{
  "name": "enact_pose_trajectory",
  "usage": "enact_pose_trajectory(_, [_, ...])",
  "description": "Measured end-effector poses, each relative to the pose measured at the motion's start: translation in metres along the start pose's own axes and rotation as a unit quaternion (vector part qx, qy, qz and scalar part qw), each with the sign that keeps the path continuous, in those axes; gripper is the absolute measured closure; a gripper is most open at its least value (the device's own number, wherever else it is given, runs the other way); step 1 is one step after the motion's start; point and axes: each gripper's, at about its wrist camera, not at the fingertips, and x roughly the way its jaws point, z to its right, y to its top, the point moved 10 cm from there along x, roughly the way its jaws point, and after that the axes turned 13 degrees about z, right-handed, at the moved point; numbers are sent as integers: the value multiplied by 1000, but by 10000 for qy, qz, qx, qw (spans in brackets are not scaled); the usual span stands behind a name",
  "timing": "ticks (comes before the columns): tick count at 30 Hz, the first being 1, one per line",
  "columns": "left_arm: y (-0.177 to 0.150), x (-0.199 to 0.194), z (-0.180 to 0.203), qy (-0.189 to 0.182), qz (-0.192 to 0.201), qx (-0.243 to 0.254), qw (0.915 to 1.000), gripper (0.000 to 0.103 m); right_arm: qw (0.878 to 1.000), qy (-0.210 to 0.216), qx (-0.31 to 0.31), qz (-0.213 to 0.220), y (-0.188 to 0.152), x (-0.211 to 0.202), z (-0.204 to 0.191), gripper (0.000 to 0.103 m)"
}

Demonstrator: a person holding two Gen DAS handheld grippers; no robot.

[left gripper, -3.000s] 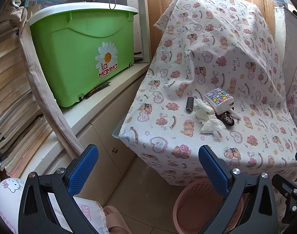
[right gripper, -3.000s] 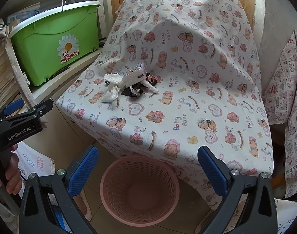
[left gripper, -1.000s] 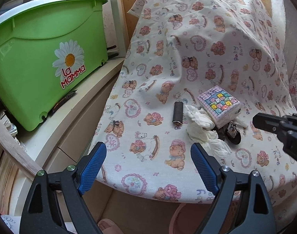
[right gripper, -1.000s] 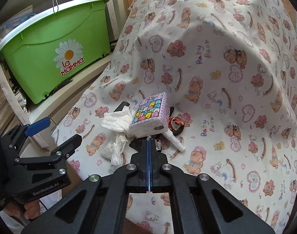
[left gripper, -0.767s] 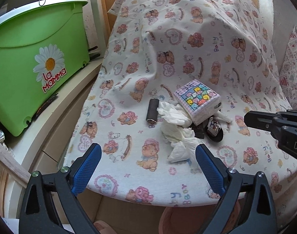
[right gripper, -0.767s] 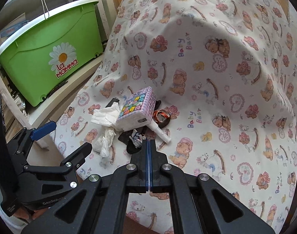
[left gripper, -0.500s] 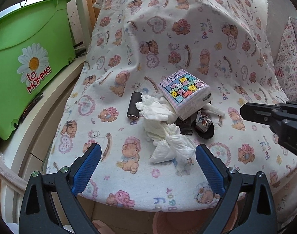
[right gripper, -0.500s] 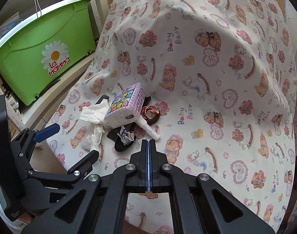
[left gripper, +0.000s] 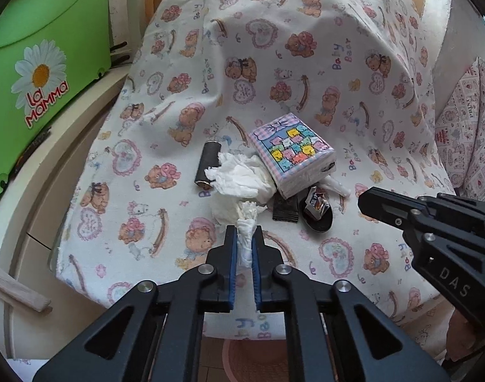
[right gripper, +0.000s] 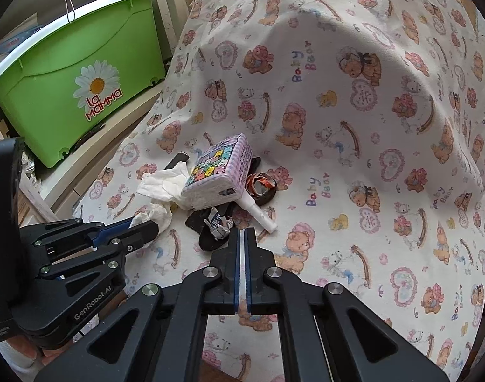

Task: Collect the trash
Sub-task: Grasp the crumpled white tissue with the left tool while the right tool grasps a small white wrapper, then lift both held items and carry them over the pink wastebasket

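Observation:
Crumpled white tissue [left gripper: 239, 181] [right gripper: 161, 187] lies on the bear-print cloth beside a pastel tissue pack [left gripper: 293, 154] [right gripper: 218, 168]. My left gripper [left gripper: 244, 232] [right gripper: 147, 222] has its jaws closing tight on the tissue's twisted near end, and the blue pads press on it. A crumpled wrapper [left gripper: 315, 202] [right gripper: 217, 222] sits on a black lid just right of the tissue. My right gripper [right gripper: 242, 232] [left gripper: 366, 200] hovers shut and empty close in front of that wrapper.
A black tube [left gripper: 207, 165], a white stick [right gripper: 258, 211] and a tape ring [right gripper: 261, 186] lie around the pack. A green bin [left gripper: 35, 47] stands on the shelf to the left. The pink basket [left gripper: 255, 359] shows on the floor under the table's front edge.
My left gripper came down toward the tissue and went from wide open to shut on its near end. The right gripper stayed shut and barely moved.

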Motion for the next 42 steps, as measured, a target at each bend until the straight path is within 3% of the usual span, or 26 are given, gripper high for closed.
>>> enact_pose_trajectory(3, [6, -14, -9, 77, 111, -14, 9999, 96, 9999, 97, -13, -26, 1, 6, -9, 98])
enact_pose_trajectory(7, [6, -31, -22, 12, -85, -215, 9997, 96, 9994, -18, -335, 64, 3, 13, -20, 82])
enact_pose_trajectory(9, [7, -41, -29, -71, -29, -328, 9994, 96, 9992, -5, -399, -16, 1, 18, -23, 82])
enact_pose_trajectory(15, [19, -59, -57, 154, 319, -479, 9982, 96, 9988, -115, -461, -120, -4, 36, -27, 82])
enact_pose_trajectory(20, [31, -64, -65, 404, 605, -321, 9968, 96, 9984, -251, -484, -128, -3, 46, -25, 82])
enact_pose_trajectory(24, [27, -62, -62, 371, 541, -276, 9975, 96, 9977, -330, -574, -129, -1, 47, -26, 83])
enact_pose_trajectory(25, [25, -62, -61, 359, 535, -272, 9975, 96, 9978, -327, -573, -119, -1, 47, -27, 91])
enact_pose_trajectory(26, [25, -62, -60, 360, 544, -256, 9975, 96, 9980, -278, -554, -113, -1, 46, -28, 93])
enact_pose_trajectory(32, [29, -68, -59, 377, 635, -249, 9970, 96, 9996, -96, -239, 116, 8, 25, -24, 93])
enact_pose_trajectory(36, [23, -66, -59, 196, 422, -540, 9975, 96, 9995, 215, 150, 172, 11, 4, -19, 93])
enact_pose_trajectory(42, [19, -70, -46, 59, 406, -419, 9983, 96, 9993, 188, 258, 207, 7, -14, -8, 93])
